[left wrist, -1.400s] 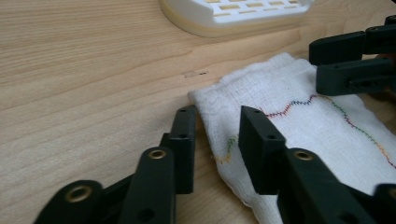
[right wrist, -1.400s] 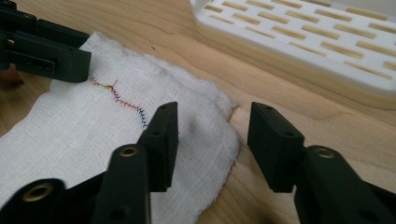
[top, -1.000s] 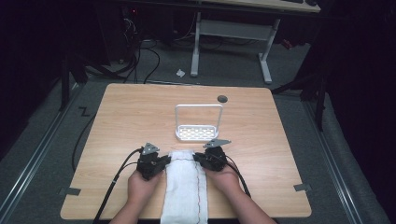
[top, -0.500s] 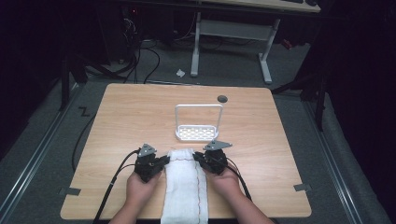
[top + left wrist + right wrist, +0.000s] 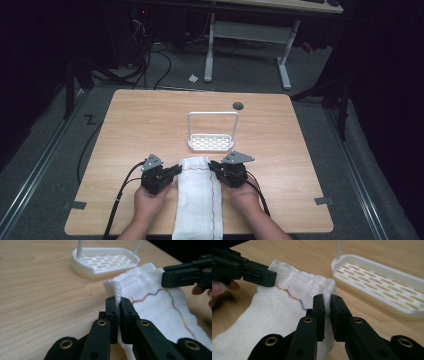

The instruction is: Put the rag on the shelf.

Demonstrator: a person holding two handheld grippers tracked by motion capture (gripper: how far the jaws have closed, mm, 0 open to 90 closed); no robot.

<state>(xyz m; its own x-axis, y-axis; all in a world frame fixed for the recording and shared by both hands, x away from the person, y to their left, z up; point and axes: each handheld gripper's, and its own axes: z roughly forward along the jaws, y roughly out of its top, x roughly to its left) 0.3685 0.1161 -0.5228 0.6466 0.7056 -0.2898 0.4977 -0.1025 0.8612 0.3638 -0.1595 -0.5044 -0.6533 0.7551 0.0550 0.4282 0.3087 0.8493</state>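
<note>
1. Black jaws of the left gripper (image 5: 117,305) are pinched together on the far left corner of a white gauze cloth with a wavy rainbow stitch line (image 5: 160,302); its jaws have just been closing, with the cloth fold between them.
2. Black jaws of the right gripper (image 5: 327,302) are clamped on the cloth's far right corner (image 5: 287,312), a bunched edge of fabric caught between them.
3. In the high view the left gripper (image 5: 175,170) and the right gripper (image 5: 214,167) point inward at each other across the cloth's far end.
4. The cloth (image 5: 199,197) lies as a long strip; its long axis runs from the person's edge of the table straight away, and its near end hangs past that edge.
5. The light wooden table (image 5: 310,150) is bare to the left and right of the hands.
6. A white plastic slotted tray with an upright wire handle (image 5: 210,142) stands just beyond the cloth's far end, close but apart; nothing lies in it.
7. A small dark round cap (image 5: 238,105) sits near the far edge.
</note>
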